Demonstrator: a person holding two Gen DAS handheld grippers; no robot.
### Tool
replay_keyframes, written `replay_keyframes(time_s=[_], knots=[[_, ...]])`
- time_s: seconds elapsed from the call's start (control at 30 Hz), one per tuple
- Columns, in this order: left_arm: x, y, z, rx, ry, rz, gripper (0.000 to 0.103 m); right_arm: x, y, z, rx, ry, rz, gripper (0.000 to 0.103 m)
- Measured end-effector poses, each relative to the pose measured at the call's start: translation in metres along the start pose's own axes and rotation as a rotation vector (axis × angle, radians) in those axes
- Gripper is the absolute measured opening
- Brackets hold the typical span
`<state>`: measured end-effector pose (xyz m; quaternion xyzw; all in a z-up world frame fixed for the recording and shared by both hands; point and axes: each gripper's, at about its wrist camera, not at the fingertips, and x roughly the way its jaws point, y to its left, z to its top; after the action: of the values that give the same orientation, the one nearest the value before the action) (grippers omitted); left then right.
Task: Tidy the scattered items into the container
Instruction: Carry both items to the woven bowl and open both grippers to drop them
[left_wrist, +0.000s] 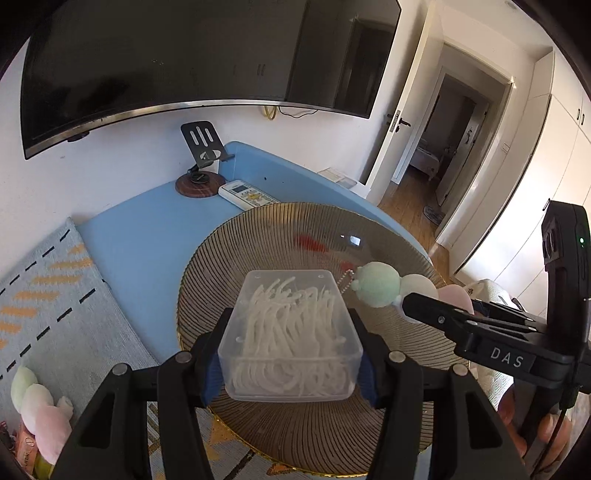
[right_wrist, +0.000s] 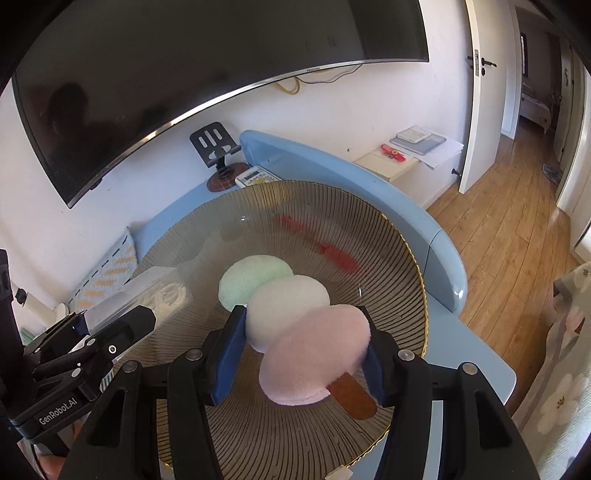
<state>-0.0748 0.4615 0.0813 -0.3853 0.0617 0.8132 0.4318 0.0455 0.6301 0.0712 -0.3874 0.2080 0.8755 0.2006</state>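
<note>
The left tongs (left_wrist: 290, 363) are gripping a clear plastic box of white floss picks (left_wrist: 290, 339) over the near part of the ribbed golden glass plate (left_wrist: 229, 258). The right tongs (right_wrist: 301, 354) are clamping a pastel plush dango skewer (right_wrist: 291, 317), its long axis pointing away toward the plate's middle, directly below both.

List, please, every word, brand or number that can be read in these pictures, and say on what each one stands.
"DAS": white letters on the right gripper body, seen from the left wrist view.
"GenRobot.AI": white letters on the left gripper body, seen from the right wrist view.
Remote control: button labels too small to read.
TV bezel logo: too small to read.
Red item on the shelf: print blurred.
</note>
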Motion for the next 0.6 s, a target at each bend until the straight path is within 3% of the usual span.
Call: replay_keyframes(time_s=[0.2,0.23,0.3,0.4,0.6], knots=[[0.013,-0.003,-0.008,0.031,0.055,0.004,0.055,0.018,0.002,-0.005,-0.012,0.070,-0.024,0.060],[0.014,-0.002,-0.009,0.027,0.065,0.002,0.058,0.019,0.001,-0.006,-0.008,0.078,-0.023,0.061],[0.012,0.002,-0.009,0.013,0.068,-0.003,0.081,0.020,0.000,-0.008,-0.001,0.090,-0.021,0.063],[0.004,0.007,-0.010,-0.002,0.075,-0.022,0.083,0.015,-0.001,-0.009,0.012,0.092,-0.001,0.076],[-0.039,0.011,-0.019,-0.005,0.043,0.011,0.083,-0.011,0.008,-0.013,0.050,0.032,0.036,0.077]])
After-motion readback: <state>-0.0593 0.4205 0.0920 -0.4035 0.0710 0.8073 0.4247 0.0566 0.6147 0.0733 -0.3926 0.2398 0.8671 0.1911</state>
